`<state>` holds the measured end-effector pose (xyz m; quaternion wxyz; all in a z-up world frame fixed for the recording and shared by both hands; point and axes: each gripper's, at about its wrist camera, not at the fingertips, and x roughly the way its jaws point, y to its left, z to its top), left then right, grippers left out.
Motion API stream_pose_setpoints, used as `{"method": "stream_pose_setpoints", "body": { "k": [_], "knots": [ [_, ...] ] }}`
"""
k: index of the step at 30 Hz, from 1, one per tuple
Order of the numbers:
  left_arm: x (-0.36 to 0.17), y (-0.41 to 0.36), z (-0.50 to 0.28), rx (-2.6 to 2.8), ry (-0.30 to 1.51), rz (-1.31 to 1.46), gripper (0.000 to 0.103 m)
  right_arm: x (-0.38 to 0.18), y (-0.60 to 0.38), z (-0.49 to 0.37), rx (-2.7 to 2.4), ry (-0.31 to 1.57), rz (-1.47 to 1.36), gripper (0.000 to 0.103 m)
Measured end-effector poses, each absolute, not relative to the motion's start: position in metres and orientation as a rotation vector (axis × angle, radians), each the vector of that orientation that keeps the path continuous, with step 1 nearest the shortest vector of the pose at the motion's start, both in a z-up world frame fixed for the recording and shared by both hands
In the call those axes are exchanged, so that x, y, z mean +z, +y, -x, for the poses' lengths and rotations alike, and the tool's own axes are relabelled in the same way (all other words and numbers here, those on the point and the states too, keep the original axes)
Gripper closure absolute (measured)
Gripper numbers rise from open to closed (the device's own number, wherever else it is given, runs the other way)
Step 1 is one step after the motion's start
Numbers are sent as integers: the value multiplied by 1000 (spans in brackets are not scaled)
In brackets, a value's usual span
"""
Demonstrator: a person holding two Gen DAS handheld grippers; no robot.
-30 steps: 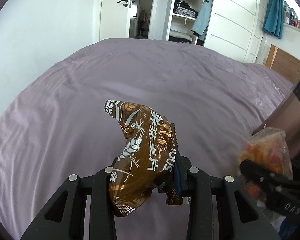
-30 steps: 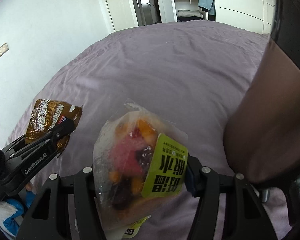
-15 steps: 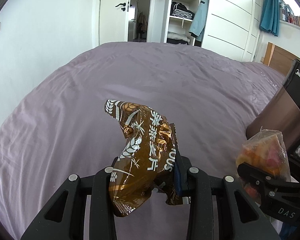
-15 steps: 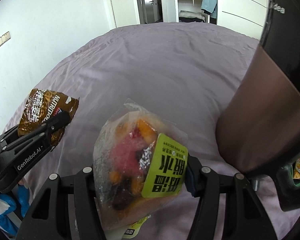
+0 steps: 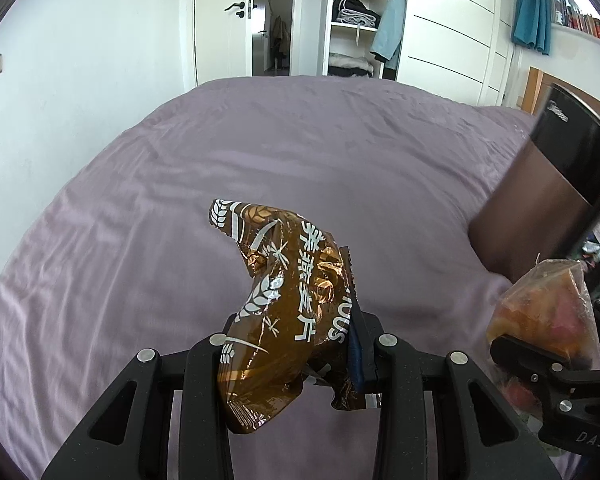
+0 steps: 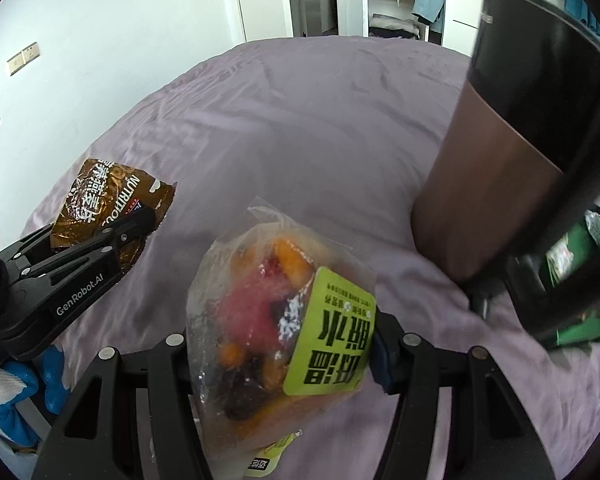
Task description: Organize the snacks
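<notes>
Your left gripper (image 5: pixel 288 360) clenches a crinkled, glossy brown foil packet (image 5: pixel 284 304) above the wrinkled purple bedsheet (image 5: pixel 260 160). Your right gripper (image 6: pixel 280 344) grasps a soft clear plastic bag (image 6: pixel 268 320) of orange and pink pieces, beside a smooth brown-and-black box (image 6: pixel 500 184).

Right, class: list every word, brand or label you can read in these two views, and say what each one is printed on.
"NUTRITIOU", partly covered: brown snack packet in the left tool.
"荞流麦片", white: same brown snack packet.
"GenRobot.AI": side of the left tool.
"DAS": the right tool, rest cut off.
"低温脱水": green label on the clear fruit bag.
Small print on that label: too small to read.
Logo on the dark appliance: blurred.
</notes>
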<state>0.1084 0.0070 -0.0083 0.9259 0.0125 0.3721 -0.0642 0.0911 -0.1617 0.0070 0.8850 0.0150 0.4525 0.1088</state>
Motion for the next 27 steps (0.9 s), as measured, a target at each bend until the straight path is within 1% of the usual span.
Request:
{"method": "stream_pose_setpoints", "body": {
  "k": [6,16,27],
  "knots": [
    [5,-2,-72,-137,790,-27,73,22,-173,-57,232,942,-37,37],
    [42,-24,-16,-161,767,-81,73,54,-194,-9,207,897,-52,37],
    [68,-61,23,-213,757,-149,73,82,-266,38,108,833,-121,37]
  ]
}}
